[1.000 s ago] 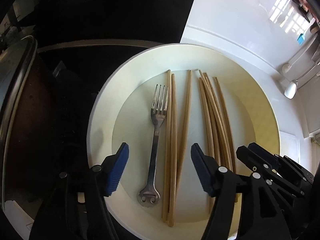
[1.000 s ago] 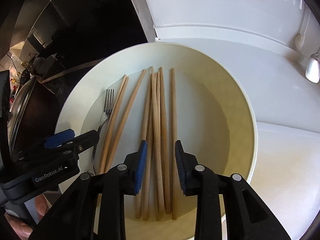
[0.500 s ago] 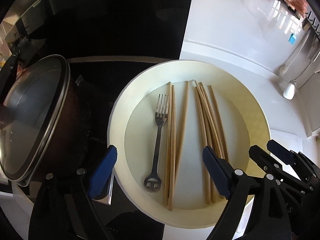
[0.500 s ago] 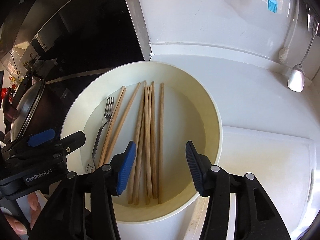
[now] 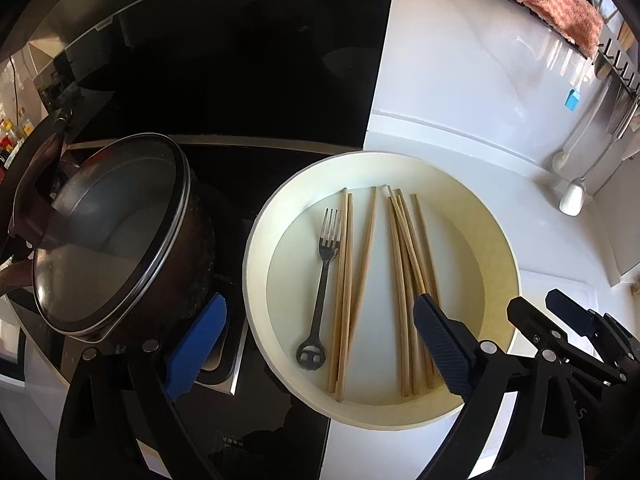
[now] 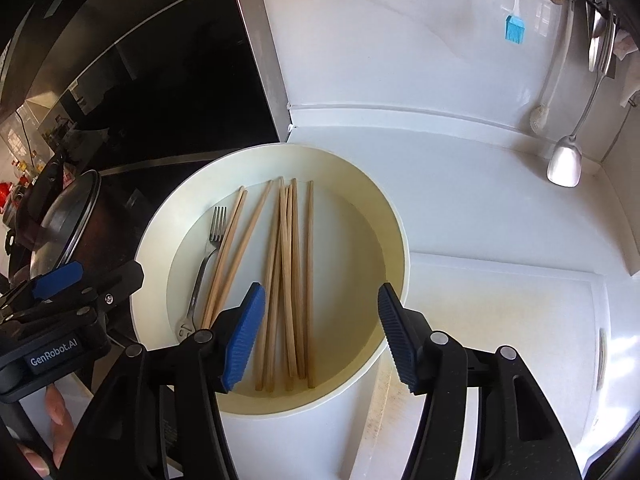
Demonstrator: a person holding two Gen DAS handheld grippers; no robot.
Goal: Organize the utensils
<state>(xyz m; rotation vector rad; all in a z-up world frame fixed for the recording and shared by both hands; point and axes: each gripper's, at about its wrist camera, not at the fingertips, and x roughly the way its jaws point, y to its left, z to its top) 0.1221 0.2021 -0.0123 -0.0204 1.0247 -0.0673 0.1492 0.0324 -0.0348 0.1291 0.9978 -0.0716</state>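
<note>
Below the left gripper point(image 5: 320, 348), in the left wrist view, a cream plate point(image 5: 256, 264) sits half on the black cooktop point(image 5: 224, 80) and half on the white counter point(image 5: 460, 92). Its jaws are spread wide and hold nothing; one blue pad hangs outside the plate's left rim, the other over the plate's right half. On the plate lies a metal fork point(image 5: 322, 280), tines pointing to the far rim, toward the plate's left side. Just beside it on the right lie three wooden chopsticks point(image 5: 346, 280), and further right on the plate a crossed bundle of more chopsticks point(image 5: 404, 272). Left of the plate stands a dark pot point(image 5: 176, 280) with a glass lid point(image 5: 108, 232), close to the plate's rim. The right gripper point(image 5: 568, 320) shows at the plate's right edge. Beyond the plate, at the counter's back right, a spatula point(image 5: 572, 196) hangs with its blade low, and a blue brush point(image 5: 572, 100) hangs higher.

From the right wrist view, the right gripper point(image 6: 320, 332) hovers over the near rim of the plate point(image 6: 168, 220), jaws wide apart and empty. The left pad hangs over the plate's middle, the right pad over its right rim. The bundle of chopsticks point(image 6: 292, 264) lies between the pads. The three chopsticks point(image 6: 234, 252) and the fork point(image 6: 204, 264) lie toward the plate's left. The left gripper point(image 6: 80, 284) sits at the plate's left rim, with the pot point(image 6: 60, 224) behind it. Right of the plate a white cutting board point(image 6: 500, 320) lies on the counter point(image 6: 460, 160).
</note>
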